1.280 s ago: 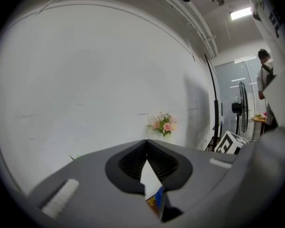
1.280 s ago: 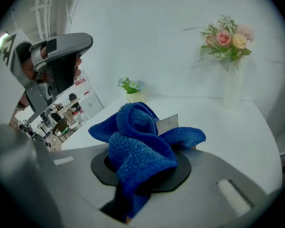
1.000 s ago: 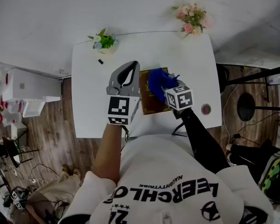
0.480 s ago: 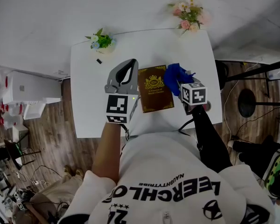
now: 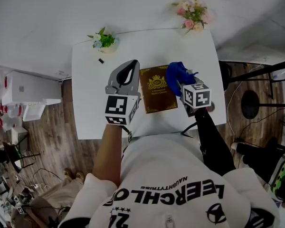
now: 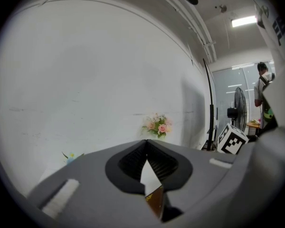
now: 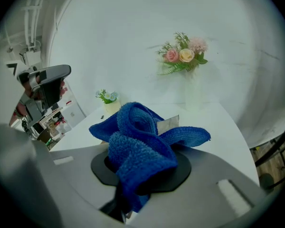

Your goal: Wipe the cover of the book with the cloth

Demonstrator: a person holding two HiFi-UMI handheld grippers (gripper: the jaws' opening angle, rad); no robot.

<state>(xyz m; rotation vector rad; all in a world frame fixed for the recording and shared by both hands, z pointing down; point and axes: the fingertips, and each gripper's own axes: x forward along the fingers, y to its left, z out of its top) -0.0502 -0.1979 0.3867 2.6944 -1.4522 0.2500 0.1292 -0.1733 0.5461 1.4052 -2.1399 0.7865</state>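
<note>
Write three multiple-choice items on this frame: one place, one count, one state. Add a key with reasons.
1. Where does the book lie?
A. Flat on the table, between the left gripper and the right gripper
B. On the floor
C. Upright against the wall

2. How many flower arrangements stand on the table?
A. One
B. Four
C. Two

3. What state is the right gripper in?
A. Open and empty
B. Shut on the blue cloth
C. Shut on the book

Key:
1 A: the head view shows the book flat on the table with a gripper at each side.
2 C: a small plant stands at the back left and a pink bouquet at the back right.
3 B: the right gripper view shows the cloth bunched between its jaws.
</note>
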